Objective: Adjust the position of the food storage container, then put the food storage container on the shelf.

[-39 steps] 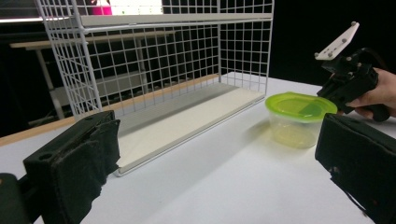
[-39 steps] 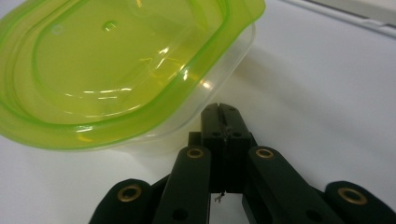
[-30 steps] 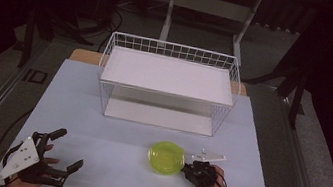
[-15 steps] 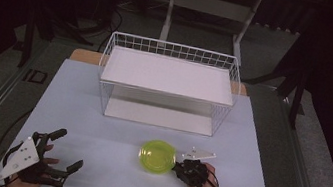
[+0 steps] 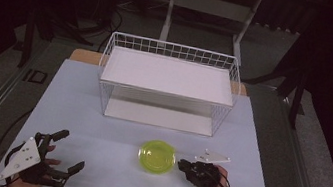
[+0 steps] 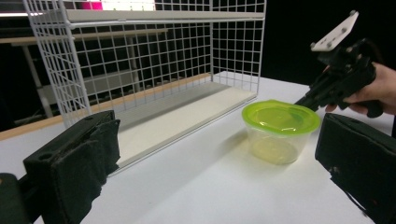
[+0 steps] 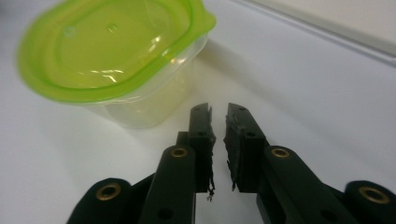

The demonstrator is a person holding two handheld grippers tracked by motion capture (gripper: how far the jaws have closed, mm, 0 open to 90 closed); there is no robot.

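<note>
A clear plastic container with a lime-green lid (image 5: 157, 156) stands on the white table, in front of the wire rack. My right gripper (image 5: 182, 166) lies just right of it, tips pointing at its side with a small gap to it. In the right gripper view the container (image 7: 116, 60) sits just beyond my right gripper (image 7: 218, 112), whose jaws have just been opening and stand a narrow slit apart with nothing between them. My left gripper (image 5: 72, 149) rests at the near left, wide open and empty. The left gripper view looks at the container (image 6: 280, 130) and the right gripper (image 6: 303, 100).
A white wire rack (image 5: 169, 76) with an upper and a lower shelf stands across the middle of the table (image 5: 98, 128). Its open front faces me. Dark floor and stands surround the table.
The container slid a little to the left with the right gripper at its edge. The right gripper then came off it and its jaws parted slightly. The left gripper stayed put.
</note>
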